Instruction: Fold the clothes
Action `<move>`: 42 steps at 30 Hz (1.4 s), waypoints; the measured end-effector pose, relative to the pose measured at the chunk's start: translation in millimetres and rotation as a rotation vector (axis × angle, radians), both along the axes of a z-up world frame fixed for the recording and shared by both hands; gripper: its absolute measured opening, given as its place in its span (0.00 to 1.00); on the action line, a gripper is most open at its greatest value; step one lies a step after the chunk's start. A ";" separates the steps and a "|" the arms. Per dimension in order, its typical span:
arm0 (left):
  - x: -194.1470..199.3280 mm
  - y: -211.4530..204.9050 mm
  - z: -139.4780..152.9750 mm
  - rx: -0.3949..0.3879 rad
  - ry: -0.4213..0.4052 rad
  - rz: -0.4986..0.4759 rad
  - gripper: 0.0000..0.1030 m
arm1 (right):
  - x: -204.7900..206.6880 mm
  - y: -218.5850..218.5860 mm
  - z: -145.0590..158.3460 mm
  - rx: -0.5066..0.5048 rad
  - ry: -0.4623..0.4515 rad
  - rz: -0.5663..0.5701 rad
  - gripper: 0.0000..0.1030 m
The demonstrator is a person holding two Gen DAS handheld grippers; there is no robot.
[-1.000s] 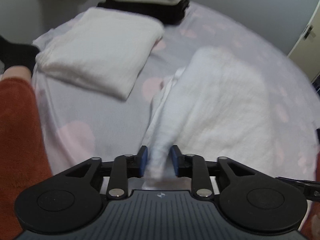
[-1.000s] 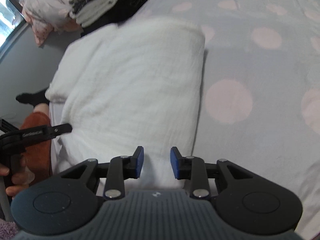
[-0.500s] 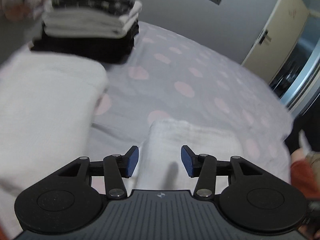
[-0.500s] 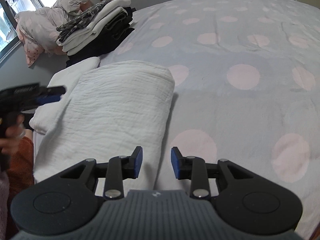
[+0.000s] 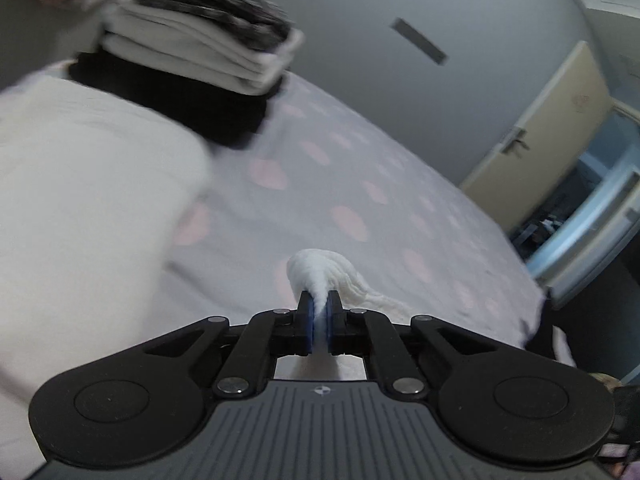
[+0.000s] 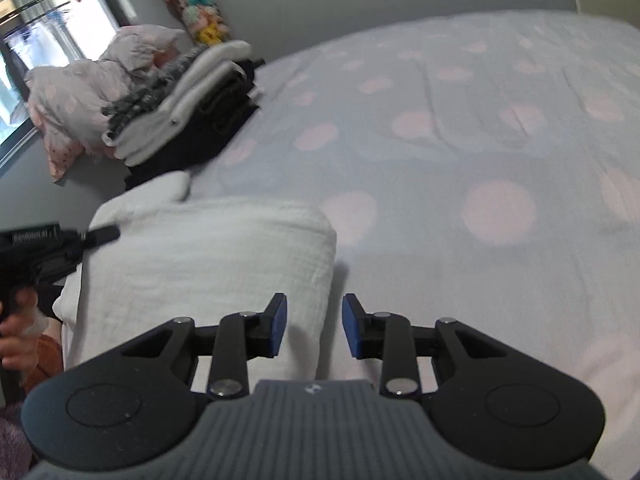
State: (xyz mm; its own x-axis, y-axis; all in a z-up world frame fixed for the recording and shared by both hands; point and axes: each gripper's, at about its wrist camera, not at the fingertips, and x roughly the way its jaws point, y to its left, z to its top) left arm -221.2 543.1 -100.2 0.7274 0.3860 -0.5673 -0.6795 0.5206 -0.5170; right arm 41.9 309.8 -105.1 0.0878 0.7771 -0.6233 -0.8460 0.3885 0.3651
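Left tool: my left tool (image 5: 319, 317) is closing on a pinched-up fold of the white towel (image 5: 352, 284); the cloth sits between the blue pads (image 5: 307, 320) and bulges out just ahead of them.
Right tool: my right tool (image 6: 314, 326) stands partly open with nothing between its pads; it hovers over the near right edge of the towel (image 6: 208, 264), one pad above the cloth and the other above the bedsheet (image 6: 460, 152).
Towel: it lies folded on the bed, a thick white rectangle; in the right wrist view my left tool (image 6: 60, 240) is at the towel's left edge, with my hand (image 6: 16, 332) on its grip.
Second towel: another folded white towel (image 5: 88, 200) lies left of the held one, blurred; a corner of it (image 6: 170, 186) shows beyond the held towel's far edge.
Stack: a pile of folded clothes (image 5: 200, 56), dark below, pale in the middle, dark patterned on top, sits beyond the towel towards the wall; in the right wrist view the same pile (image 6: 188, 108) is up and left of the towel.
Bed: grey sheet with pink dots (image 5: 348, 220), open to the right of the towel.
Bedding: a crumpled pink-dotted heap (image 6: 80, 92) lies left of the pile by the window.
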 end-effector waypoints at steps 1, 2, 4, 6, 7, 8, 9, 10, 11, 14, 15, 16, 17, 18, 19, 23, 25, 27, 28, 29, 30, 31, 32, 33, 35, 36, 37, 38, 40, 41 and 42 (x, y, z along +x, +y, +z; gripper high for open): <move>-2.0 2.5 -4.9 -0.012 0.018 0.015 0.07 | -3.3 4.3 3.9 0.013 -0.020 0.011 0.34; -2.3 5.3 -10.2 -0.022 0.036 0.023 0.07 | -8.2 10.4 7.2 0.024 -0.039 0.035 0.34; 1.4 7.1 -17.4 -0.018 0.076 0.017 0.07 | -18.0 23.5 11.8 0.037 -0.069 0.070 0.34; 5.9 8.2 -24.0 -0.011 0.114 0.010 0.07 | -26.3 36.8 11.3 0.034 -0.091 0.098 0.32; 8.4 8.9 -27.4 -0.009 0.132 0.008 0.07 | -30.4 43.4 10.9 0.033 -0.103 0.111 0.33; 11.8 10.7 -31.5 -0.013 0.151 0.008 0.07 | -33.0 49.8 7.9 0.015 -0.116 0.115 0.33; 14.8 12.7 -36.0 -0.020 0.167 0.008 0.07 | -35.0 55.6 3.8 -0.001 -0.125 0.121 0.33; 17.5 14.5 -40.4 -0.027 0.182 0.008 0.07 | -36.4 61.4 -1.5 -0.022 -0.132 0.123 0.33; 18.2 14.7 -44.2 -0.036 0.193 0.007 0.07 | -37.3 66.4 -9.0 -0.056 -0.133 0.126 0.33; 21.2 13.6 -47.8 -0.026 0.220 -0.006 0.08 | -29.8 76.5 -33.6 -0.125 -0.080 0.129 0.32; 20.6 11.5 -47.3 -0.021 0.226 -0.008 0.08 | -27.6 76.3 -35.0 -0.125 -0.063 0.126 0.32; 18.8 9.1 -46.0 -0.015 0.228 -0.008 0.10 | -25.6 75.9 -36.1 -0.124 -0.047 0.124 0.32; 17.2 6.8 -44.3 -0.007 0.230 -0.005 0.13 | -23.5 75.6 -37.1 -0.123 -0.031 0.121 0.32; 14.6 3.8 -41.4 0.004 0.227 0.005 0.20 | -21.5 75.2 -38.1 -0.123 -0.014 0.118 0.32; 9.7 0.0 -36.9 0.014 0.215 0.023 0.27 | -22.5 73.8 -35.7 -0.121 -0.016 0.116 0.32; -15.1 -14.5 -18.2 0.017 0.129 0.047 0.61 | -21.8 57.3 -18.7 -0.047 -0.003 0.099 0.38; -24.8 -19.9 -14.0 0.001 0.118 0.047 0.63 | -15.7 43.8 -11.0 0.011 0.035 0.088 0.50; -33.3 -21.7 -16.7 -0.039 0.131 0.081 0.63 | -8.0 34.6 -7.2 0.032 0.064 0.064 0.60; -36.9 -20.5 -20.2 -0.071 0.129 0.094 0.63 | -4.2 32.4 -6.9 0.035 0.077 0.053 0.61; -38.5 -18.0 -24.6 -0.107 0.124 0.097 0.63 | -0.8 31.7 -8.2 0.029 0.091 0.041 0.62; -37.1 -15.3 -29.9 -0.138 0.120 0.091 0.63 | 2.3 31.7 -10.7 0.017 0.109 0.028 0.63; -34.8 -12.6 -35.3 -0.166 0.116 0.081 0.63 | 5.0 32.5 -13.9 0.006 0.134 0.018 0.63; -32.4 -9.8 -40.8 -0.194 0.113 0.072 0.63 | 6.5 33.9 -18.0 -0.004 0.158 0.015 0.63; -28.9 -7.9 -45.8 -0.216 0.116 0.065 0.63 | 8.0 35.4 -22.2 -0.013 0.182 0.013 0.63; -19.5 -7.3 -52.5 -0.217 0.147 0.051 0.63 | 9.5 38.0 -29.7 -0.034 0.216 0.007 0.63; -15.6 -7.7 -53.7 -0.206 0.161 0.043 0.63 | 9.2 39.8 -33.3 -0.049 0.217 -0.002 0.63; -12.3 -7.9 -54.6 -0.197 0.170 0.035 0.64 | 8.7 41.6 -37.8 -0.064 0.217 -0.008 0.63; -10.6 -7.4 -55.4 -0.196 0.173 0.031 0.64 | 8.5 44.4 -42.3 -0.073 0.225 -0.008 0.63; -9.2 -5.9 -56.6 -0.203 0.172 0.030 0.64 | 8.3 49.0 -50.5 -0.083 0.241 -0.008 0.63; -9.1 -5.3 -57.1 -0.206 0.170 0.030 0.63 | 8.5 50.0 -53.4 -0.080 0.243 -0.004 0.63; -8.2 -5.6 -57.1 -0.203 0.173 0.028 0.61 | 7.8 51.6 -54.8 -0.076 0.242 0.002 0.64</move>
State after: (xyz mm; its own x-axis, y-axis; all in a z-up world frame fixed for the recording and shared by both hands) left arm -229.4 537.5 -157.3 0.6035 0.2705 -0.7501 -0.7796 0.3974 -0.4840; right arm 49.7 361.4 -159.9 -0.0724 0.7269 -0.6829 -0.7386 0.4210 0.5265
